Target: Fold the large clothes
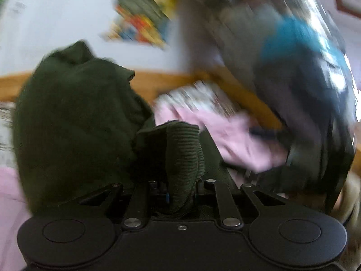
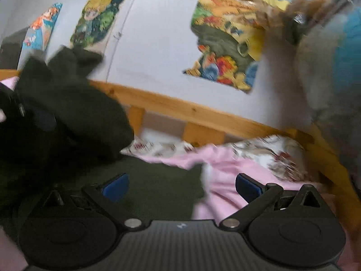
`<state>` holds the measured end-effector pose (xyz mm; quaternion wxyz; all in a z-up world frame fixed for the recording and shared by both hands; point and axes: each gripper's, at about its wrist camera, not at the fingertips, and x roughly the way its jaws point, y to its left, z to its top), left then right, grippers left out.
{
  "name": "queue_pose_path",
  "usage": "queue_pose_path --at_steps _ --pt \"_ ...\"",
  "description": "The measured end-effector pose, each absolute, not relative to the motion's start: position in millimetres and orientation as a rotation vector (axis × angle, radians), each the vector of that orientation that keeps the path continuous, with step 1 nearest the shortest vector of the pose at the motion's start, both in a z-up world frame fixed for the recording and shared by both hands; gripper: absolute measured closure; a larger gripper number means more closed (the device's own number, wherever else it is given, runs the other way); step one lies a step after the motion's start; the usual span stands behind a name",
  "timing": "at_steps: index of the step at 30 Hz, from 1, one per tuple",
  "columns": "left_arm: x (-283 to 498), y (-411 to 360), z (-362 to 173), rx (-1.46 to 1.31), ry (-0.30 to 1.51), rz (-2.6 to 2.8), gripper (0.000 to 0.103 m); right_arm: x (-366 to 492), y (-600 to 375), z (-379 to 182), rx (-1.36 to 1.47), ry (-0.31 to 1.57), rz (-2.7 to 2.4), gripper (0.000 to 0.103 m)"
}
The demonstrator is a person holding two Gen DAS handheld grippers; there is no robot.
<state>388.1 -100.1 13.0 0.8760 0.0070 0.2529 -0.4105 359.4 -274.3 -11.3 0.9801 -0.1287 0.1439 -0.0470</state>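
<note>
A dark green garment (image 1: 74,117) hangs bunched up in the left wrist view. Its ribbed edge (image 1: 182,153) stands between the jaws of my left gripper (image 1: 180,140), which is shut on it; the cloth hides the fingertips. In the right wrist view the same green garment (image 2: 158,180) lies flat on the bed under my right gripper (image 2: 181,187). That gripper is open, its blue pads (image 2: 115,189) wide apart with nothing between them. The lifted part of the garment (image 2: 74,113) is a dark mass at the left. The picture is blurred by motion.
A pink sheet (image 2: 225,180) and flowered bedding (image 2: 270,153) cover the bed. A wooden bed rail (image 2: 180,110) runs along the wall, which bears colourful posters (image 2: 225,45). A person in grey and teal clothing (image 1: 293,45) is close on the right.
</note>
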Motion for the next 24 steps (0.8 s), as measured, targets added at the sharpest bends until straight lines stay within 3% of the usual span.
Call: queue_pose_path --at_steps 4,12,21,23,24 --pt "386.5 -126.1 -19.9 0.182 0.549 -0.929 0.085 356.4 -311.7 5.1 -0.122 0.349 -0.062 0.000" --pt "362.6 -143.6 -25.8 0.337 0.452 -0.896 0.085 420.5 -315.4 49.7 0.209 0.452 0.359 0.000" --pt "347.8 -141.1 -25.4 0.365 0.416 -0.894 0.085 520.3 -286.7 50.6 0.268 0.613 0.550 0.000" --pt "346.6 -141.8 -26.4 0.368 0.408 -0.890 0.085 529.1 -287.8 49.3 0.282 0.643 0.544 0.008" --pt "346.3 -142.1 -26.5 0.366 0.406 -0.889 0.085 527.2 -288.7 49.2 0.291 0.644 0.551 0.023"
